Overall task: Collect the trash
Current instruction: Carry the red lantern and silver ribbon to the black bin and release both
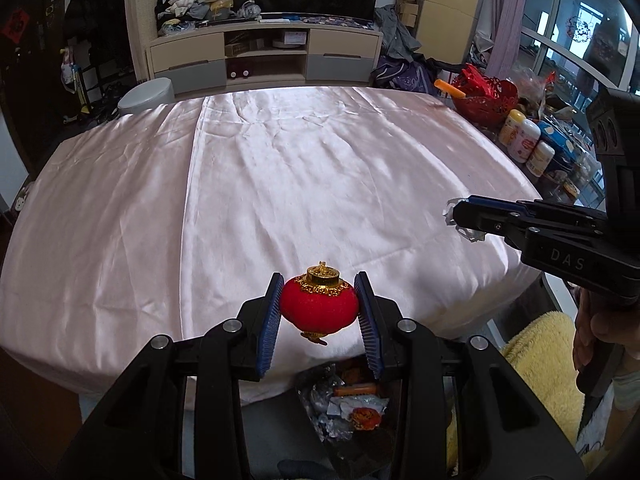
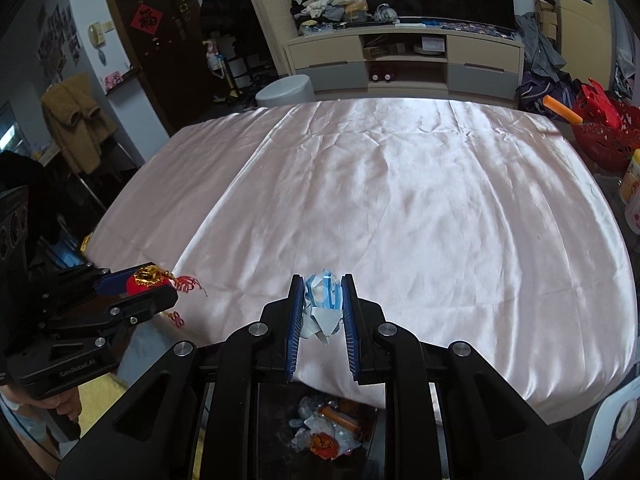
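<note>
My left gripper [image 1: 319,304] is shut on a small red lantern ornament [image 1: 318,307] with a gold cap, held above the near edge of the pink cloth-covered table [image 1: 304,184]. My right gripper [image 2: 320,306] is shut on a crumpled blue-and-white face mask [image 2: 321,308], also above the near table edge. Below both grippers stands a dark trash bin [image 2: 320,432] holding wrappers and scraps; it also shows in the left wrist view [image 1: 348,404]. The right gripper [image 1: 456,216] shows at the right of the left wrist view, and the left gripper [image 2: 160,286] at the left of the right wrist view.
A red basket [image 1: 484,98] and several bottles [image 1: 524,140] stand off the table's right edge. A TV cabinet [image 1: 264,56] lines the far wall, with a grey stool [image 1: 146,96] before it. A yellow fluffy cloth [image 1: 536,360] lies at lower right.
</note>
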Action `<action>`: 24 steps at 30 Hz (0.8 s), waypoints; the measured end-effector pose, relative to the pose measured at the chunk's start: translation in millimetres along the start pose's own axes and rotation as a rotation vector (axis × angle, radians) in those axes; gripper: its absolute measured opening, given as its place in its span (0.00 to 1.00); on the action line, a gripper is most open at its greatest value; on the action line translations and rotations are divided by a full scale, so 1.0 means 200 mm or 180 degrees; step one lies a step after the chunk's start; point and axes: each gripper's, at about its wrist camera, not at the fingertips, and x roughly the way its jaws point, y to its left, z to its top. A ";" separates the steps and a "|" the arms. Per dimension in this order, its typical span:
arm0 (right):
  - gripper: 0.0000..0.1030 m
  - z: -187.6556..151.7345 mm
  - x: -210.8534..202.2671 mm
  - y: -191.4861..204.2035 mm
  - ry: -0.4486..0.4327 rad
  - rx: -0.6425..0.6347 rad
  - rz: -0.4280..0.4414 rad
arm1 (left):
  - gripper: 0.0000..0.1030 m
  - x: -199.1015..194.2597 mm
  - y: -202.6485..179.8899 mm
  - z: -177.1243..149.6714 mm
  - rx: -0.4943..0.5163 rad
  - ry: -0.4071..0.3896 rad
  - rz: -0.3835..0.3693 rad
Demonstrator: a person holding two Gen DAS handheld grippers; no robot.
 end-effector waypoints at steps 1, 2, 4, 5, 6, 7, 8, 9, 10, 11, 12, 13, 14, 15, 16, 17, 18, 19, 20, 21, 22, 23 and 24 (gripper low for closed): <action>0.20 -0.03 0.00 0.00 0.0025 -0.0002 -0.0002 | 0.33 -0.01 -0.01 -0.04 -0.0010 0.0013 -0.0018; 0.20 -0.07 0.00 0.01 0.0051 -0.0005 -0.0002 | 0.33 -0.01 -0.01 -0.07 -0.0020 0.0026 -0.0034; 0.20 -0.13 -0.01 0.02 0.0102 0.0006 0.0006 | 0.33 -0.01 -0.02 -0.14 -0.0042 0.0063 -0.0058; 0.20 -0.17 -0.01 0.02 0.0128 0.0014 0.0009 | 0.33 -0.01 -0.03 -0.17 -0.0052 0.0085 -0.0071; 0.20 -0.20 0.00 0.02 0.0152 0.0023 0.0014 | 0.33 -0.01 -0.04 -0.21 -0.0061 0.0108 -0.0085; 0.20 -0.23 0.00 0.03 0.0172 0.0039 0.0021 | 0.33 0.00 -0.06 -0.24 -0.0070 0.0131 -0.0103; 0.20 -0.27 0.00 0.03 0.0191 0.0057 0.0030 | 0.33 0.01 -0.07 -0.28 -0.0079 0.0157 -0.0124; 0.20 -0.30 0.00 0.03 0.0215 0.0073 0.0038 | 0.33 0.02 -0.08 -0.32 -0.0091 0.0188 -0.0148; 0.20 -0.34 0.01 0.03 0.0249 0.0086 0.0044 | 0.33 0.04 -0.08 -0.36 -0.0108 0.0223 -0.0175; 0.20 -0.37 0.02 0.03 0.0288 0.0096 0.0048 | 0.33 0.06 -0.09 -0.40 -0.0127 0.0266 -0.0202; 0.20 -0.40 0.04 0.03 0.0326 0.0105 0.0052 | 0.33 0.07 -0.10 -0.44 -0.0139 0.0305 -0.0218; 0.20 -0.44 0.05 0.03 0.0364 0.0114 0.0056 | 0.33 0.09 -0.11 -0.47 -0.0146 0.0343 -0.0226; 0.20 -0.47 0.06 0.04 0.0402 0.0123 0.0063 | 0.33 0.10 -0.11 -0.50 -0.0152 0.0370 -0.0228; 0.20 -0.50 0.07 0.04 0.0435 0.0132 0.0071 | 0.33 0.12 -0.12 -0.54 -0.0158 0.0398 -0.0229; 0.20 -0.52 0.08 0.04 0.0462 0.0138 0.0077 | 0.33 0.13 -0.12 -0.56 -0.0170 0.0426 -0.0230; 0.20 -0.54 0.10 0.04 0.0488 0.0150 0.0086 | 0.33 0.14 -0.13 -0.59 -0.0187 0.0445 -0.0233; 0.20 -0.57 0.11 0.03 0.0507 0.0169 0.0099 | 0.33 0.16 -0.13 -0.60 -0.0204 0.0463 -0.0233; 0.20 -0.59 0.12 0.03 0.0526 0.0192 0.0108 | 0.33 0.17 -0.13 -0.62 -0.0219 0.0488 -0.0229; 0.20 -0.61 0.14 0.02 0.0549 0.0217 0.0112 | 0.33 0.19 -0.13 -0.64 -0.0234 0.0519 -0.0229; 0.20 -0.63 0.16 0.02 0.0571 0.0242 0.0115 | 0.33 0.21 -0.14 -0.66 -0.0248 0.0552 -0.0241; 0.20 -0.64 0.17 0.02 0.0591 0.0262 0.0118 | 0.33 0.23 -0.14 -0.68 -0.0261 0.0591 -0.0262; 0.20 -0.66 0.19 0.01 0.0613 0.0276 0.0114 | 0.33 0.25 -0.14 -0.70 -0.0270 0.0629 -0.0284; 0.20 -0.67 0.21 0.01 0.0631 0.0284 0.0107 | 0.33 0.27 -0.14 -0.72 -0.0280 0.0665 -0.0306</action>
